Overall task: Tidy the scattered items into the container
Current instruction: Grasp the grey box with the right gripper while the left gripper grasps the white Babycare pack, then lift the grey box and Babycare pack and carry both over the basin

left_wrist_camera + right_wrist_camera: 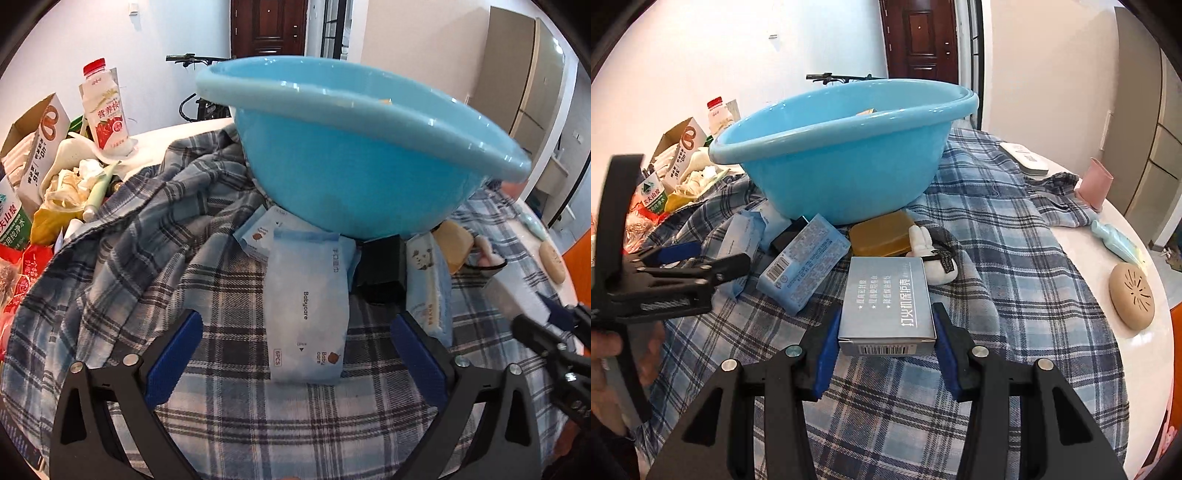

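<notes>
A light blue plastic basin [354,155] [846,155] stands on a plaid shirt [229,417] [990,229]. My left gripper [295,354] is open over a pale blue Babycare wipes pack [308,306], its fingers on either side and apart from it; it also shows in the right wrist view [713,258]. My right gripper [886,339] is shut on a silver box [886,299], which shows at the right edge of the left wrist view [513,295]. A blue tissue pack [803,260], a black box [378,273], a tan soap bar [881,234] and a white rabbit toy [932,254] lie by the basin.
Bottles, cartons and wrappers [48,177] crowd the table's left side. A pink cup [1094,182], a white remote [1025,157], a pale green tube [1115,240] and a beige oval case [1132,297] lie on the white table at the right.
</notes>
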The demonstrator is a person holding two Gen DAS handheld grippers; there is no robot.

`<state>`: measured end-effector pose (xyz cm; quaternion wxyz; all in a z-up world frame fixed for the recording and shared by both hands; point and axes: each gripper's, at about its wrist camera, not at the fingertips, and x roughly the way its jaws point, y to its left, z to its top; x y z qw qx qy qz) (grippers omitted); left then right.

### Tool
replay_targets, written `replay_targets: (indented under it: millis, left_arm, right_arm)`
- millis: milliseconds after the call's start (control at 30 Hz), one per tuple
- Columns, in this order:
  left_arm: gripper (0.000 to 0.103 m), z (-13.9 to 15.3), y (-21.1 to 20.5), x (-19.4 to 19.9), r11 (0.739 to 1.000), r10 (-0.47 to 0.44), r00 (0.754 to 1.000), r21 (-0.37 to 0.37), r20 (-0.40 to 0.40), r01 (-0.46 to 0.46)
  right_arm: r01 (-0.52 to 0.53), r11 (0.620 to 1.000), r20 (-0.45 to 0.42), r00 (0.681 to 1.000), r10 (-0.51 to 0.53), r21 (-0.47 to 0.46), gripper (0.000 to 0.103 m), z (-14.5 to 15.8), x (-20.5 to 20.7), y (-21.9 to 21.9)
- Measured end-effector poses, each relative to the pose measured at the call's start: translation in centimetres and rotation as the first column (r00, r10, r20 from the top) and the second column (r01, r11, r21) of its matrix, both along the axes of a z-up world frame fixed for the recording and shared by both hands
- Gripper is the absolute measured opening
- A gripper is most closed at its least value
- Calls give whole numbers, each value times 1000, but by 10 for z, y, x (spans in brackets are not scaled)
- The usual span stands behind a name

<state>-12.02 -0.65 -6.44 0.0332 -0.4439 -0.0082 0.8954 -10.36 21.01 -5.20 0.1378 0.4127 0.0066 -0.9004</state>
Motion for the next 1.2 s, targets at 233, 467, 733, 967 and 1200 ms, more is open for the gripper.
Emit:
replay_targets:
  millis: [233,467,733,967,1200]
  left_arm:
    - [42,-11,4,-5,1000,-20,999,-20,38,20]
    - [39,1,3,4,999,-16,1000,-33,-1,16]
    - [39,24,2,21,999,-25,998,-29,-62,24]
    - [39,41,1,38,1000,-28,994,-12,-108,27]
    - [39,59,-2,50,1000,-27,988,9,-149,28]
  right_arm:
    - [2,1000,-5,1000,-2,-30,49,1,0,7]
    - [19,999,-7,1000,-19,-30,49,1,3,10]
    - [34,999,-40,999,-34,-19,49,13,15,12]
    - [38,999,-67,997,-39,-10,49,24,29,11]
    - [26,1000,-107,994,-25,6,49,43,40,2]
